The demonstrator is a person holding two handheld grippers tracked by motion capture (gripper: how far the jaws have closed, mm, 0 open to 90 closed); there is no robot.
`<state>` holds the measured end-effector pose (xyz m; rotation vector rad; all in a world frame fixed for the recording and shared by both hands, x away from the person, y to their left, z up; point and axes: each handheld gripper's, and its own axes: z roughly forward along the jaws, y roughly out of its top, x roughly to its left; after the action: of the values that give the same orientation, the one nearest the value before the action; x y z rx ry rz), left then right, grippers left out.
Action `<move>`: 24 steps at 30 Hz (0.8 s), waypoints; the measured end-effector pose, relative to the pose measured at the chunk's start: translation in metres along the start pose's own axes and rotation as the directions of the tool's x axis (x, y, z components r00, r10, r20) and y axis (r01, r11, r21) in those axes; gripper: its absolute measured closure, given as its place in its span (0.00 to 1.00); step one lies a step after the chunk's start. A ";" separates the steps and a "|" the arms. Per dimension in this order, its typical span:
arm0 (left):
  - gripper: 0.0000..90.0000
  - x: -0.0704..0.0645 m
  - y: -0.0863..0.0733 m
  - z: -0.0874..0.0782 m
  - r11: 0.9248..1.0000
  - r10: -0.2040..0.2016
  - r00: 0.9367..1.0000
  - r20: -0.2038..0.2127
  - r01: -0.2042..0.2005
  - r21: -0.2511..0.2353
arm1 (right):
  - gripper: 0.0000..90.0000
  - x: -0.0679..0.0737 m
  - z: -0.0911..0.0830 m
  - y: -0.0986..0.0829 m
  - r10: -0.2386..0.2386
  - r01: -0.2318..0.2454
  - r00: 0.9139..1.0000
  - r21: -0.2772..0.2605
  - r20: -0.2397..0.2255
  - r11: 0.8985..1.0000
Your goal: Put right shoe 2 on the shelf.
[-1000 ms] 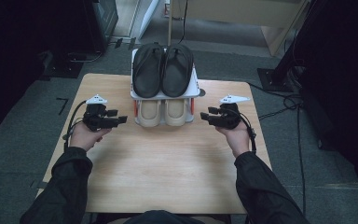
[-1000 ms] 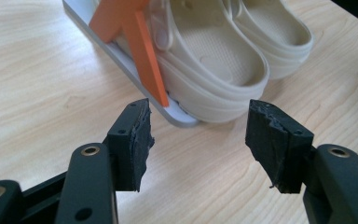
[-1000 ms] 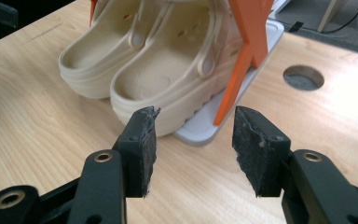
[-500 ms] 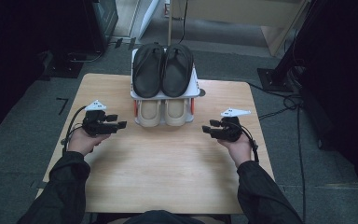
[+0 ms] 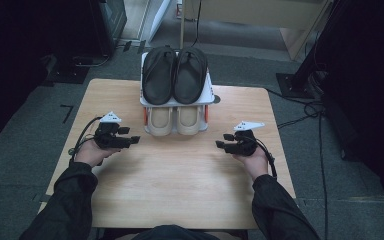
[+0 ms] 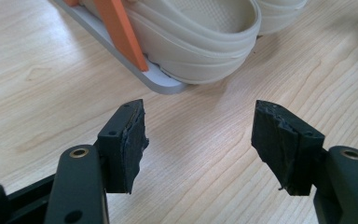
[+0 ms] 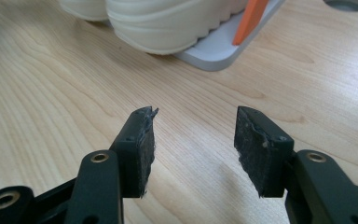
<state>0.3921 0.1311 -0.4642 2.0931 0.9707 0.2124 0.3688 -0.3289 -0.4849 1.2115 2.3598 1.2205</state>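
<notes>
A small two-tier shoe rack (image 5: 210,95) stands at the far middle of the wooden table. A pair of black sandals (image 5: 175,74) lies on its top shelf, a pair of beige sandals (image 5: 174,120) on the bottom shelf. My left gripper (image 5: 134,140) hovers left of the rack, open and holding nothing. My right gripper (image 5: 220,145) is lower right of the rack, also open and holding nothing. In the left gripper view the beige sandal (image 6: 200,32) and an orange rack post (image 6: 121,32) lie just ahead of the gripper (image 6: 199,135). The right gripper view shows the gripper (image 7: 193,144), a beige sandal (image 7: 168,23) and the rack's grey base (image 7: 219,49).
The wooden table (image 5: 180,185) has bare surface between and in front of both hands. Cables (image 5: 310,107) trail on the grey floor to the right. Dark equipment stands around the table, and a wooden bench sits at the far back.
Both hands have drawn back from the rack toward the near side; the right gripper moved farther down and away. Both grippers stayed open.
</notes>
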 end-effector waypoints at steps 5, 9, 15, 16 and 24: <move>0.38 -0.002 0.000 0.004 1.000 0.000 1.000 0.004 0.000 0.004 | 0.54 -0.006 0.007 -0.003 0.016 -0.016 1.000 0.023 -0.001 1.000; 0.38 -0.003 -0.001 0.006 1.000 0.007 1.000 0.003 -0.007 0.013 | 0.54 -0.008 0.006 -0.002 0.027 -0.027 1.000 0.019 0.001 0.999; 0.38 -0.002 -0.001 0.005 1.000 0.000 1.000 -0.001 0.000 0.013 | 0.54 -0.009 0.004 -0.002 0.035 -0.035 0.999 0.007 0.006 0.999; 0.38 -0.002 -0.001 0.006 1.000 0.000 1.000 -0.001 0.000 0.013 | 0.54 -0.009 0.004 -0.001 0.038 -0.038 0.999 0.005 0.006 0.999; 0.38 -0.002 -0.002 0.006 1.000 0.000 1.000 0.001 0.000 0.014 | 0.54 -0.010 0.001 0.000 0.045 -0.044 0.999 -0.002 0.009 0.999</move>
<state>0.3928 0.1271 -0.4690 2.1056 0.9743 0.2047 0.3757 -0.3360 -0.4875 1.2726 2.3365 1.2283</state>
